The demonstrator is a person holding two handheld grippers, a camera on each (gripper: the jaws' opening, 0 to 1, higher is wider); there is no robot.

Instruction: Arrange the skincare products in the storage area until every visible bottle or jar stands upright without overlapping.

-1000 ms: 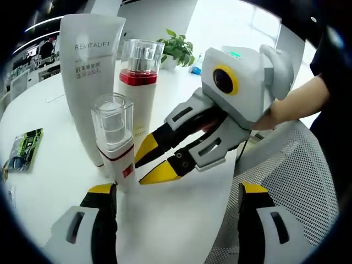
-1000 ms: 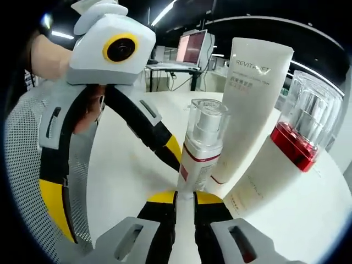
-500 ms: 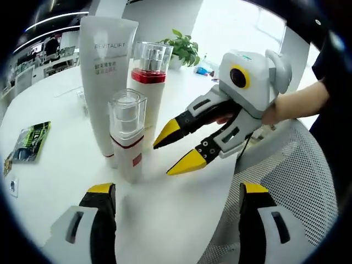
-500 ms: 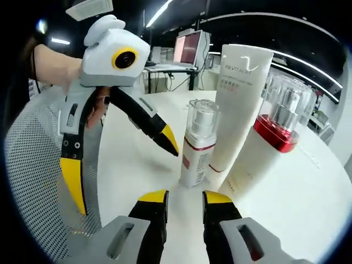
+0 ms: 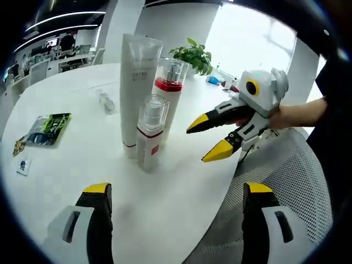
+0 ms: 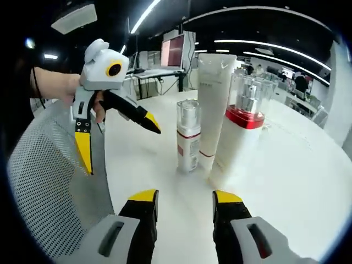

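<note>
Three skincare products stand upright and close together on the white table (image 5: 66, 159). They are a tall white tube (image 5: 137, 93), a white bottle with a red collar and clear cap (image 5: 168, 96), and a small pump bottle (image 5: 149, 135) in front. The right gripper view shows the same tube (image 6: 212, 104), red-collared bottle (image 6: 239, 137) and small bottle (image 6: 188, 137). My left gripper (image 5: 177, 190) is open and well back from them, seen again as the left gripper (image 6: 118, 140). My right gripper (image 6: 185, 197) is open and empty, appearing as the right gripper (image 5: 209, 138) to the bottles' right.
A green packet (image 5: 47, 127) and a small card (image 5: 22, 165) lie on the table's left side. A potted plant (image 5: 198, 55) stands at the far edge. A grey mesh chair (image 5: 286, 181) sits against the near table edge, seen also as the chair (image 6: 44, 187).
The right gripper's jaws, nearly shut at the small bottle's base, have opened. Both grippers have drawn back from the bottles, which stay standing.
</note>
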